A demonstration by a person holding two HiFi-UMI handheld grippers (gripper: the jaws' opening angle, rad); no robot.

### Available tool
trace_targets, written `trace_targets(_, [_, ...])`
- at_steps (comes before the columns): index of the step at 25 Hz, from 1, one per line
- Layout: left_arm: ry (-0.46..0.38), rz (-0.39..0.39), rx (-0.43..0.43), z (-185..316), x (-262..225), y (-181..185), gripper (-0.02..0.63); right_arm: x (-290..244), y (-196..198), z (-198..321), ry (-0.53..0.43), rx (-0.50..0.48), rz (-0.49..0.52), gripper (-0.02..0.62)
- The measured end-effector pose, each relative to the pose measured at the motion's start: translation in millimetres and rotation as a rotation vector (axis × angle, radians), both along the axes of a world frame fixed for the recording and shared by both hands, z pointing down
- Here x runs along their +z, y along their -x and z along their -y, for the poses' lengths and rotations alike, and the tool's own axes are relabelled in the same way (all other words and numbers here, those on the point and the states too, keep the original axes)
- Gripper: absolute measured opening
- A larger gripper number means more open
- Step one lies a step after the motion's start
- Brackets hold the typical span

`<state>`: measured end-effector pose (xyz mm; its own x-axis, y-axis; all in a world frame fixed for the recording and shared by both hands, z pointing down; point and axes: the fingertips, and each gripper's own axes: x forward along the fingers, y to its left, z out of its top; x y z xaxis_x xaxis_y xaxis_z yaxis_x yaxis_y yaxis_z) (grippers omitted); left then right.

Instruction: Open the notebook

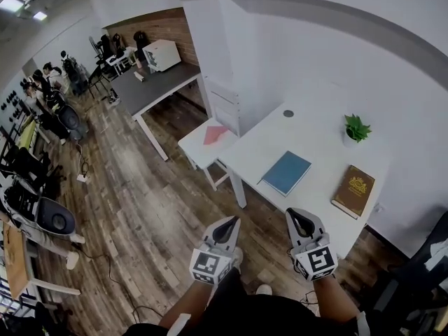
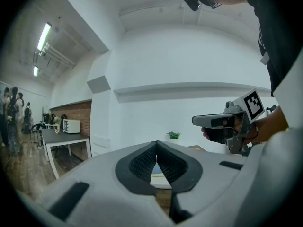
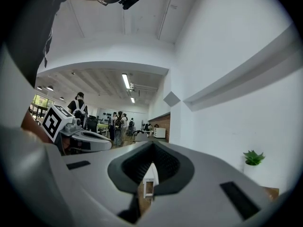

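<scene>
One blue notebook [image 1: 287,172] lies closed and flat near the front edge of the white tabletop [image 1: 315,142]. Its cover faces up and it sits at a slant to the person who stands before it.

The left gripper [image 1: 227,227] and the right gripper [image 1: 301,221] are held side by side and level, short of the table's edge and pointing at the notebook. The left fingers [image 2: 142,164] are pressed together at the tips with nothing between them. The right fingers [image 3: 168,167] meet the same way and are also empty. The task looks barely begun, with the cover untouched. Carrying both tools closed probably suits an approach, since a thin closed tip could slip under the cover's edge while the other tool steadies the book.

A brown book [image 1: 353,191] with a gold emblem lies well apart to the right, also closed. A small potted plant [image 1: 356,127] stands behind it, close to the wall. Neither crowds the notebook, and the tabletop around it is bare, so the cover has room to swing.

Left of the table stands a low white side table [image 1: 196,149] with a pink sheet [image 1: 213,134] on it. Beyond it, across the wooden floor [image 1: 140,201], are a grey table [image 1: 157,86] and several people [image 1: 49,75] at the far end of the room.
</scene>
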<state>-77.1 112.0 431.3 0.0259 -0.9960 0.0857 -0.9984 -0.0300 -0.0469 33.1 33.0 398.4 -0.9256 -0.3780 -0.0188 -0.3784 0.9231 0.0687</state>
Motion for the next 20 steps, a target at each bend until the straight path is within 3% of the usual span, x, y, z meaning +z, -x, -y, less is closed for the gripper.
trace_targets(9, [0.005,0.024,0.11,83,-8,54,0.005,-18,47,72,-0.048,0.119,0.041,0.002])
trace_targets(20, [0.072,0.033,0.282,171,17,113,0.005,-6,102,146,-0.01,0.289,0.01,0.002])
